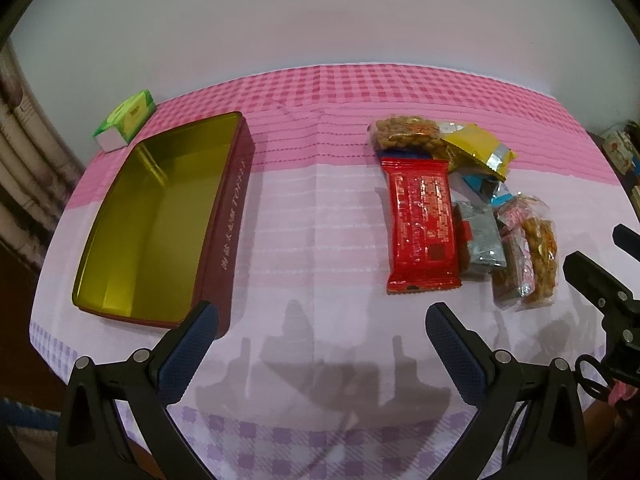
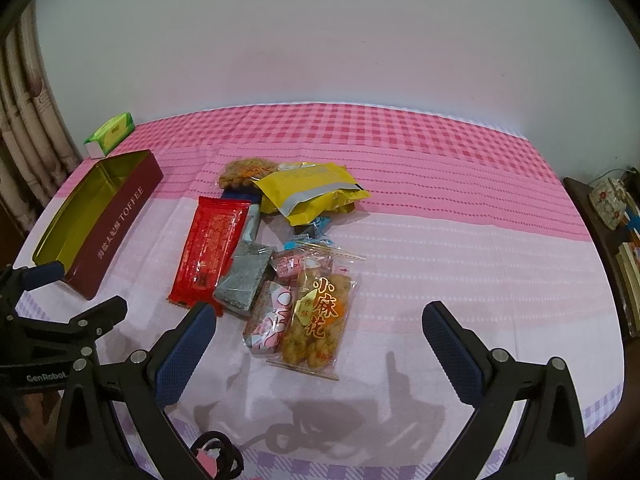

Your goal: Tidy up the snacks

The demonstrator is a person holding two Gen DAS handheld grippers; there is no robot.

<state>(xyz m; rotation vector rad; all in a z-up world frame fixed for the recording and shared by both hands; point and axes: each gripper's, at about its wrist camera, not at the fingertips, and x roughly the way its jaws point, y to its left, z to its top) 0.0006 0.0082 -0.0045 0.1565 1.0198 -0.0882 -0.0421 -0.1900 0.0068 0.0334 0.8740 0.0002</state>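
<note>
Holding: both my tongs above the near edge of the table, nothing between their pads.
Left tongs: my left gripper (image 1: pixel 322 316) stands spread wide, blue pads apart, over bare cloth between the tin and the snack pile; its left finger overlaps the tin's near corner in the left wrist view, though I cannot tell if it touches.
Right tongs: my right gripper (image 2: pixel 320 316) is also spread wide, hanging near the front end of the pile, its fingers either side of the twist bag but not touching it.
Tin: the maroon toffee tin (image 1: pixel 224 216) lies open on the left side of the table, gold inside, with no snack in it.
Snack pile: all packets lie together on the cloth, well apart from the tin.
Red packet: the red packet (image 1: pixel 422 224) lies flat at the pile's left edge, nearest the tin.
Silver packet: the silver packet (image 2: pixel 242 280) rests against the red one's right side.
Twist bag: the clear bag of fried dough twists (image 2: pixel 316 316) lies at the front, partly over a pink-and-white packet (image 2: pixel 266 320).
Yellow packet: the yellow packet (image 2: pixel 312 194) sits at the back, beside a clear bag of brown snacks (image 2: pixel 244 172).
Cloth: pink checked tablecloth (image 2: pixel 460 240) under everything.
Far corner: a green tissue box (image 1: pixel 126 120) behind the tin.
</note>
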